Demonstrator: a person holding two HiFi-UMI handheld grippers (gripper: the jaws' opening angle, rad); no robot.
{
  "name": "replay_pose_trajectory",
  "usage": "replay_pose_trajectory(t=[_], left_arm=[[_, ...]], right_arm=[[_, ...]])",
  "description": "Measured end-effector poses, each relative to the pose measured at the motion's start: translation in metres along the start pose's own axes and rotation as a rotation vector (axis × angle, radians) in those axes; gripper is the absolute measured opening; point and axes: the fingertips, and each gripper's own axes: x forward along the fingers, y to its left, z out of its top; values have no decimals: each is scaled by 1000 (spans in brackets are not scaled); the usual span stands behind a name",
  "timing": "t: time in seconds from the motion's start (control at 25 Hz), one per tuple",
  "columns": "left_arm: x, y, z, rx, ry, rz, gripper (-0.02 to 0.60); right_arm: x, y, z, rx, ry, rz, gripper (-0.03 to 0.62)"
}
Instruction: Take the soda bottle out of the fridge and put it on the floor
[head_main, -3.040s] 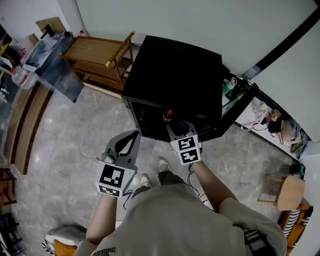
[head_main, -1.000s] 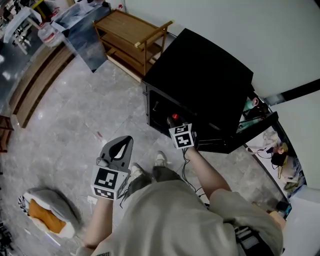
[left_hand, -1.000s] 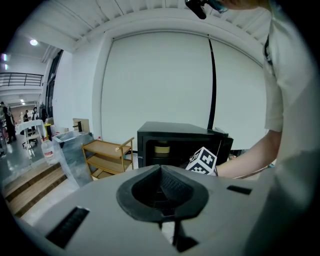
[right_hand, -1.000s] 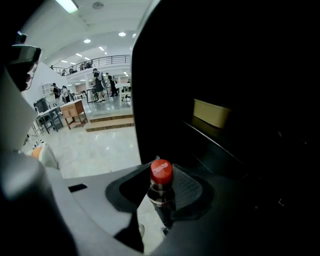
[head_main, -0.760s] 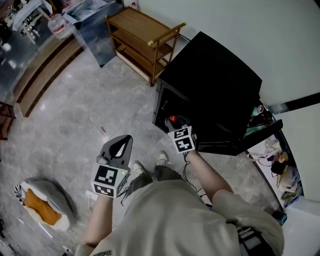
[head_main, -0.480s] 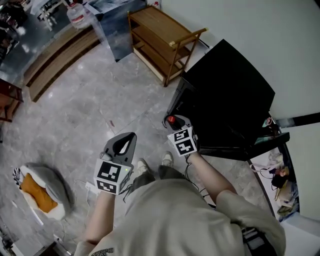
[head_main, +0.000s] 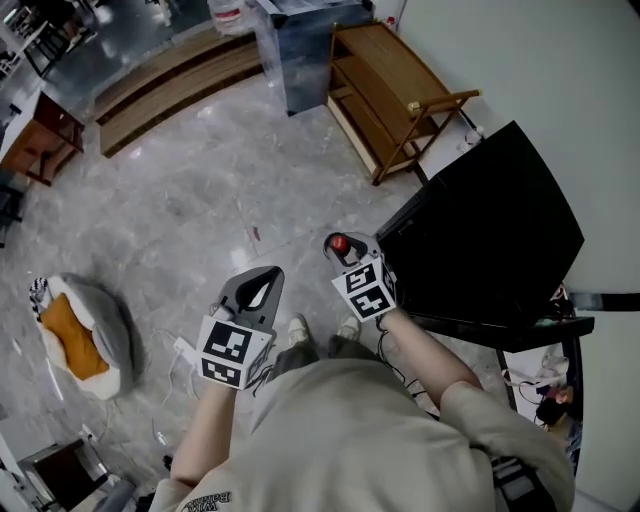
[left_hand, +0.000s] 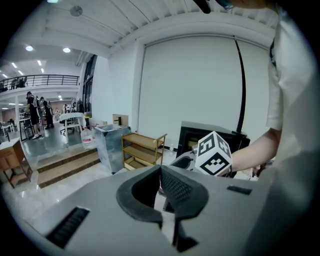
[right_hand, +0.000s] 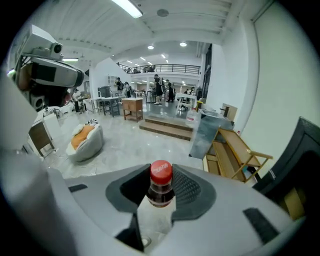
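Note:
My right gripper (head_main: 340, 247) is shut on the soda bottle (head_main: 339, 243), a dark bottle with a red cap. In the right gripper view the bottle (right_hand: 160, 190) stands upright between the ribbed pads (right_hand: 187, 187), its neck and cap above them. It hangs over the grey floor, just left of the black fridge (head_main: 490, 235), which shows at the far right (right_hand: 302, 150) of that view. My left gripper (head_main: 270, 273) hangs lower left, shut and empty; in its own view the left gripper (left_hand: 160, 171) has its tips together.
The fridge door (head_main: 520, 326) stands open to the right. A wooden shelf rack (head_main: 385, 95) sits behind the fridge, a metal bin (head_main: 300, 45) beyond it. A grey and orange cushion (head_main: 85, 335) lies at left. The person's shoes (head_main: 298, 328) and cables are below the grippers.
The right gripper has drawn the bottle out of the fridge and to the left, over the open floor. The head view has swung left. The left gripper stays shut.

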Motion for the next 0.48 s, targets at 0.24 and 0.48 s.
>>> replay_pose_trajectory(t=[0.24,0.48], left_arm=[[-11,18,-17,-26,25,36,8],[7,37,-42,-35,63,24,8]], right_arm=[[23,32,6,-57,37,82,112],[57,52,-18,-110,125,124,112]])
